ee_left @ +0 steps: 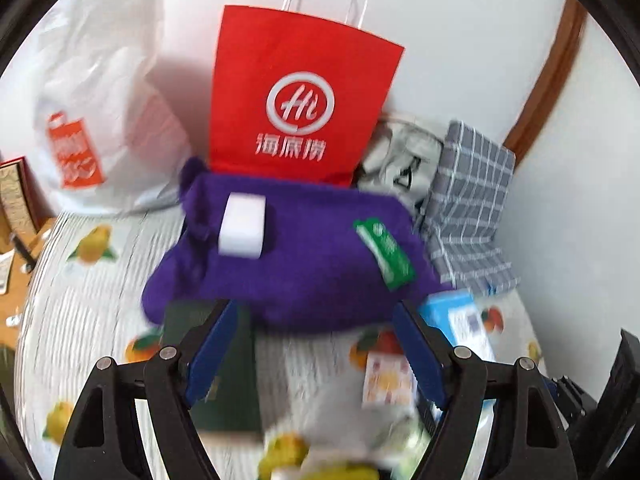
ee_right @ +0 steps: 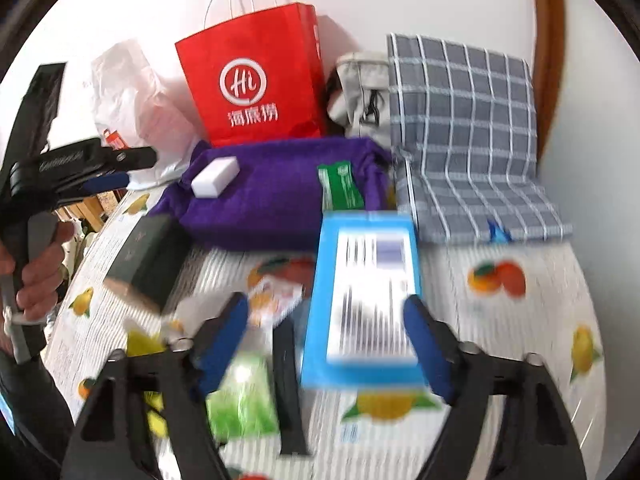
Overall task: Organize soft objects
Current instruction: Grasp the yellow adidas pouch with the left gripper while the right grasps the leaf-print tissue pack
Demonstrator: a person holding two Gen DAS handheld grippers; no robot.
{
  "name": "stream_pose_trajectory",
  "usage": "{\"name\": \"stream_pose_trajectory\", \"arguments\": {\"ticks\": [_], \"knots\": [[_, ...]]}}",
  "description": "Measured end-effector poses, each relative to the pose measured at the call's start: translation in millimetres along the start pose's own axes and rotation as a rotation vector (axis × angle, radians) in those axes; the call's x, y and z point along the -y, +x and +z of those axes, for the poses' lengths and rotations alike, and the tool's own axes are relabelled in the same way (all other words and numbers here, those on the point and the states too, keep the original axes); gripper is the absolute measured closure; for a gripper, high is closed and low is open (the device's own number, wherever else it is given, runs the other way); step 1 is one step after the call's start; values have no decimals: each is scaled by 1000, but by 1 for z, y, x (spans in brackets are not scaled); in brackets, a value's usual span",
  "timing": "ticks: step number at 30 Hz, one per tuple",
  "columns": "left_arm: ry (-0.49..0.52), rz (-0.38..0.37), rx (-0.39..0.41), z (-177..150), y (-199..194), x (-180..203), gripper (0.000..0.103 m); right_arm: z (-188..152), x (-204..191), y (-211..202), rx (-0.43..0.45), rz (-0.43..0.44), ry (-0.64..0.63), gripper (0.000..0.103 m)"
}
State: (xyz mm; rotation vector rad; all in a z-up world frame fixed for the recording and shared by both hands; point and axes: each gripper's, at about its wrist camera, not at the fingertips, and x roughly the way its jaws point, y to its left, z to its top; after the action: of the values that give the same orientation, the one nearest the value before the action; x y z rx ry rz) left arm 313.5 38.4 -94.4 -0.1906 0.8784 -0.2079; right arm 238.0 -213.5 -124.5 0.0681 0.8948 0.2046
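We see one purple fleece bundle (ee_left: pixel 288 256), a soft oblong roll, lying toward the far edge of the table (ee_left: pixel 100 320) with its long axis running along that edge, its knotted end toward the left. On top of it rest one white rectangular sponge block (ee_left: pixel 243 226) near the left end and one green sachet (ee_left: pixel 385 254) near the right end. Behind it, against the wall, stand one red paper carrier bag (ee_left: pixel 296 100) with white handles, one white plastic bag (ee_left: pixel 100 112) to its left and one grey fabric pouch (ee_left: pixel 400 160) to its right. One grey checked folded cloth (ee_left: pixel 468 208) lies at the far right corner, its back part propped against the wall.

In front of the bundle lie one dark green box (ee_left: pixel 224 376) to the left and one light blue printed carton (ee_right: pixel 368 300) to the right, with small colourful packets, too blurred to count, between them on the fruit-printed tablecloth.

Our left gripper (ee_left: pixel 316 344) hangs above the table with its blue-padded jaws apart and nothing between them. Our right gripper (ee_right: pixel 326 344) also stands with jaws apart, above the carton and not gripping it.
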Motion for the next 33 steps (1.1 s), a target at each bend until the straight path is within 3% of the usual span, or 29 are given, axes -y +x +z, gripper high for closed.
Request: {"name": "stream_pose_trajectory", "arguments": {"ticks": [5,11,19,21,22,23,33], "knots": [[-16,56,-4,-50,-26,-13,24,-41,-11,-4,-31,45,-18,33],[-68,58,-45,-97,-36,-30,23,-73,-33,16,-57,156,-51,30],[-71,55,-63,-122,-46,-36,23,-79,-50,50,-100,174,-77,30],[-63,49,-77,-126,-43,-34,23,-81,-53,59,-116,137,-82,38],[-55,48,-84,-129,-42,-32,23,-82,-54,60,-115,122,-89,49],[-44,47,-90,-132,-40,-30,23,-83,-56,59,-104,118,-104,51],[21,76,-149,-150,-22,0,23,-89,-52,7,31,141,-104,52]]}}
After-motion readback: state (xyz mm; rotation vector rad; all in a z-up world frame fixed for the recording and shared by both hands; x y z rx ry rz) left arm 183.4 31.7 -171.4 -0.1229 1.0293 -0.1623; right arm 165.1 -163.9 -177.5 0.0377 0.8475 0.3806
